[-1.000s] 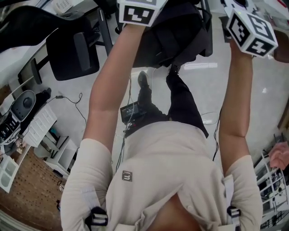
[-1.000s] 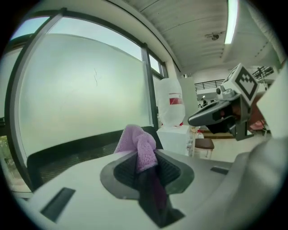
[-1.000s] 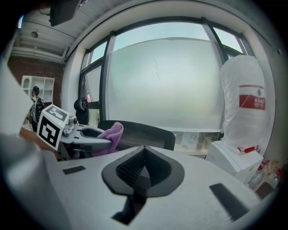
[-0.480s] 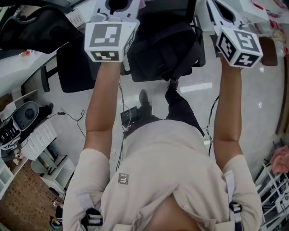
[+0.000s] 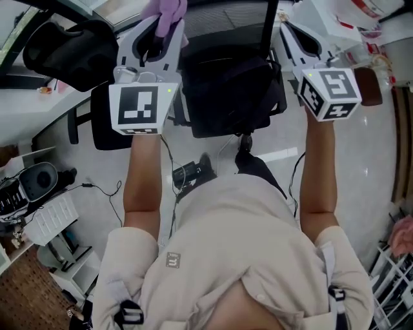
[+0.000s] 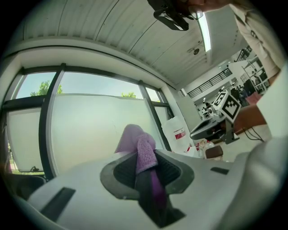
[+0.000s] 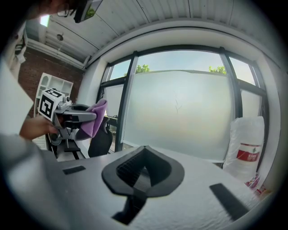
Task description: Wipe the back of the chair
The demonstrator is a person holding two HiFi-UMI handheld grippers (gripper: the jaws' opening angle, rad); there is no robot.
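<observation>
A black office chair (image 5: 226, 90) stands right in front of me, its seat between my two arms and its back at the view's top edge. My left gripper (image 5: 162, 26) is raised over the chair's left side, shut on a purple cloth (image 5: 170, 9). In the left gripper view the cloth (image 6: 140, 150) sticks up from between the closed jaws. My right gripper (image 5: 290, 29) is held up over the chair's right side. Its jaws meet with nothing between them in the right gripper view (image 7: 144, 167), where the left gripper and cloth (image 7: 93, 119) show at the left.
A second black chair (image 5: 110, 122) and a white desk (image 5: 26, 103) stand at the left. Cables and a small black box (image 5: 187, 174) lie on the floor near my feet. A white bag with red print (image 7: 247, 143) sits by the big frosted window (image 7: 180, 117).
The view has tilted up toward the chair's back. Both grippers now show further down and more fully in the frame, and the purple cloth in the left one has come into sight.
</observation>
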